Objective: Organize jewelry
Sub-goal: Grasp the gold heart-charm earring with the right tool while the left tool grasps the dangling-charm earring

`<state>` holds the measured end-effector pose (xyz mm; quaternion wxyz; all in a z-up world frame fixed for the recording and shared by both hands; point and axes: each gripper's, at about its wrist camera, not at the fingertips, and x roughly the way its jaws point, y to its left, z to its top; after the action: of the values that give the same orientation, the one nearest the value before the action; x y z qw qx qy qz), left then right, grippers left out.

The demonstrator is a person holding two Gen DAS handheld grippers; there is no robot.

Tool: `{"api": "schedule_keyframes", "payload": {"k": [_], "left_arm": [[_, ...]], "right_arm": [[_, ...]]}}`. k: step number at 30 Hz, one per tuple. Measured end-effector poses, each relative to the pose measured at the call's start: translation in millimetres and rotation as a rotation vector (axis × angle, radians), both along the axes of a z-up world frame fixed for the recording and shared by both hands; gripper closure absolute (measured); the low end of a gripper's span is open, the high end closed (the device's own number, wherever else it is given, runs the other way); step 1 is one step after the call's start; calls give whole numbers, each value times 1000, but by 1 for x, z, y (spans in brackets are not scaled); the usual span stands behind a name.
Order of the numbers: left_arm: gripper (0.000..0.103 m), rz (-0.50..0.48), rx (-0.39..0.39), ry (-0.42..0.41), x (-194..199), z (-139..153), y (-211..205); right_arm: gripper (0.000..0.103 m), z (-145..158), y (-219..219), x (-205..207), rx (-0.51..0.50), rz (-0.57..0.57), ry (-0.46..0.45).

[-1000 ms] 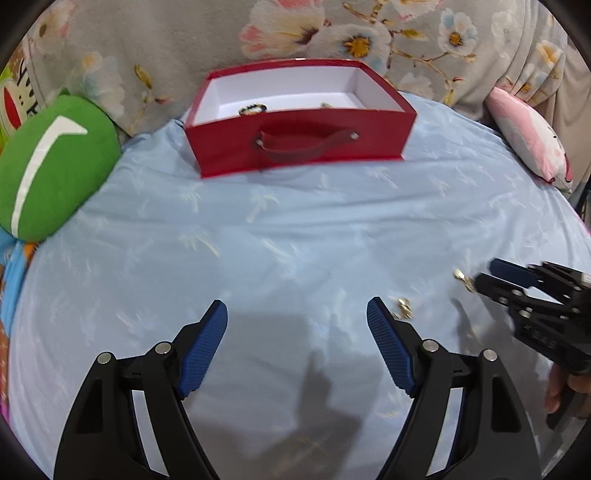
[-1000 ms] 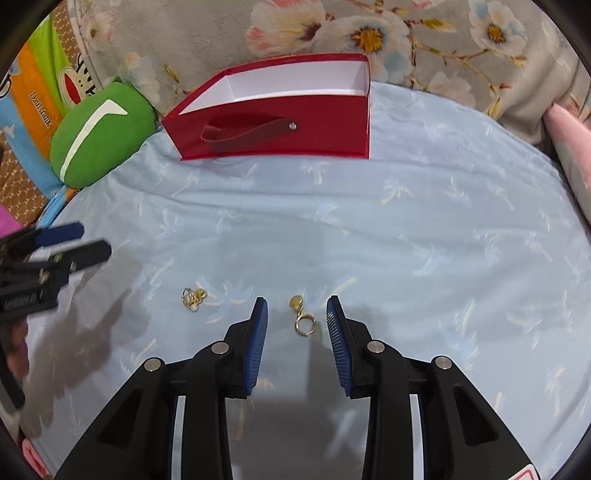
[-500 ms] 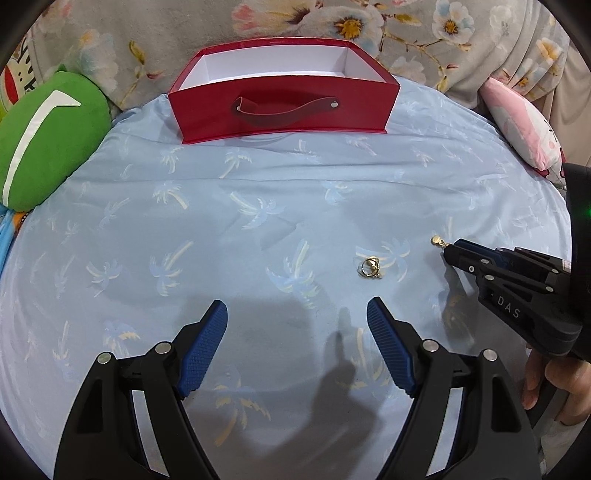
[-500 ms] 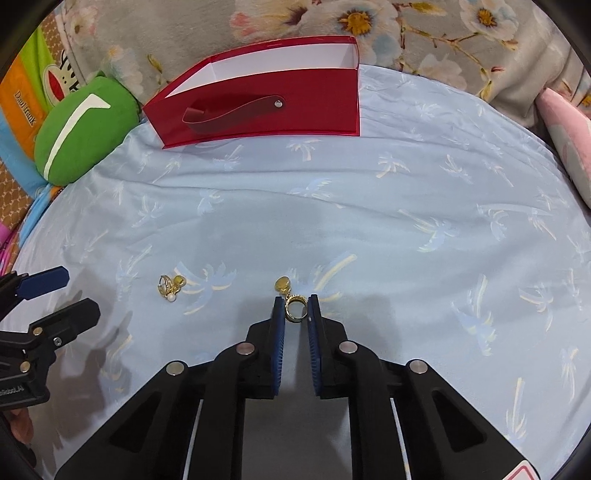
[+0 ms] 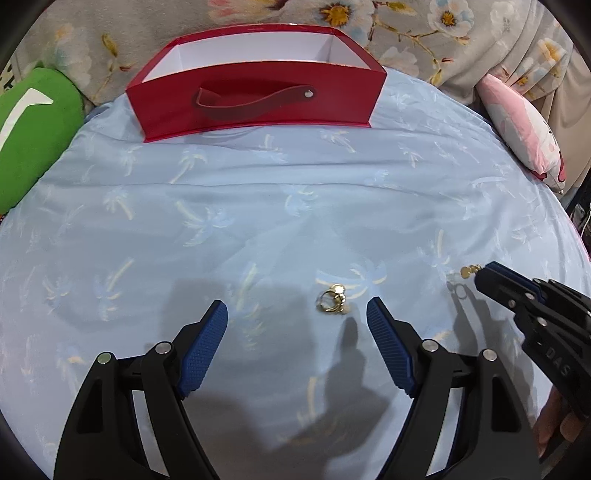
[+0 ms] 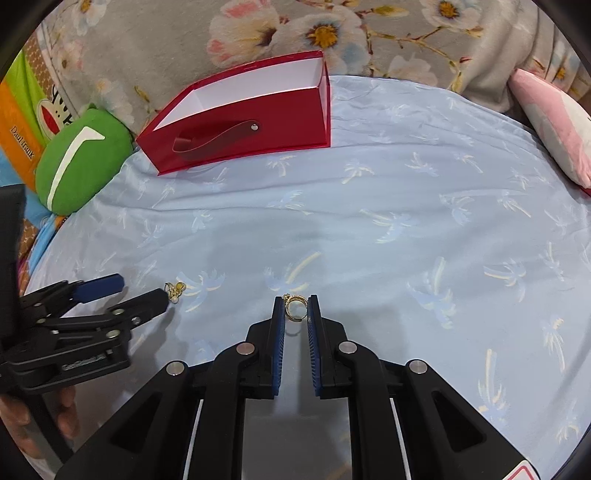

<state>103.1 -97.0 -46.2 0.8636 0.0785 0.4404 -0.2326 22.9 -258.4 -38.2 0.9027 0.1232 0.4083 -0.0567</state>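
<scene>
My right gripper (image 6: 295,308) is shut on a gold ring (image 6: 295,309) and holds it just above the blue sheet (image 6: 369,221); it also shows in the left wrist view (image 5: 480,275) with a gold piece at its tip. A second gold jewelry piece (image 5: 332,303) lies on the sheet between the fingers of my open, empty left gripper (image 5: 297,317); it shows in the right wrist view (image 6: 174,289) at the left gripper's tips (image 6: 140,290). A red open box (image 5: 255,92) with a strap handle stands at the far side (image 6: 243,125).
A green cushion (image 5: 29,133) lies at the far left (image 6: 77,162). A pink pillow (image 5: 524,129) lies at the far right (image 6: 554,125). A floral blanket (image 5: 406,33) rises behind the box. An orange printed bag (image 6: 18,122) stands at the left edge.
My right gripper closed on the gold ring and has lifted it slightly off the sheet. My left gripper moved forward and down so the other gold piece now lies between its open fingers.
</scene>
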Motion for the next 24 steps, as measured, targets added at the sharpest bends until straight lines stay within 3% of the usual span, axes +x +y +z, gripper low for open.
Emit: {"api": "schedule_keyframes", "payload": {"k": [2,6,8,9,11,13,21,23,24], "left_arm": [[39,0,-2,12,2,-4,-5],[48,4,11,-5,2,-6,-10],[66,-2,12,-10,2,-5,-11],[70,-5,17,-14,2,-5,-12],[79,-5,24,-19,3,-5,-13],[87,-6,18,-16,4,-5,-12],[90,5,-17,-13,5,1,-1],[90,13,-26,-19,5,4,4],[90,16,-33,-20,6,7,7]], "right_arm": [[101,0,-1,-2,4,-1,-1],[101,-2,-3,-3,7,2,1],[101,-4,-3,-3,7,6,3],[101,-4,-3,-3,7,6,4],[96,-4,-2,-2,5,7,0],[84,-5,-1,-2,-4,10,2],[80,-19,0,9,-8,12,38],[86,-19,0,10,0,15,37],[95,-19,1,12,5,18,40]]}}
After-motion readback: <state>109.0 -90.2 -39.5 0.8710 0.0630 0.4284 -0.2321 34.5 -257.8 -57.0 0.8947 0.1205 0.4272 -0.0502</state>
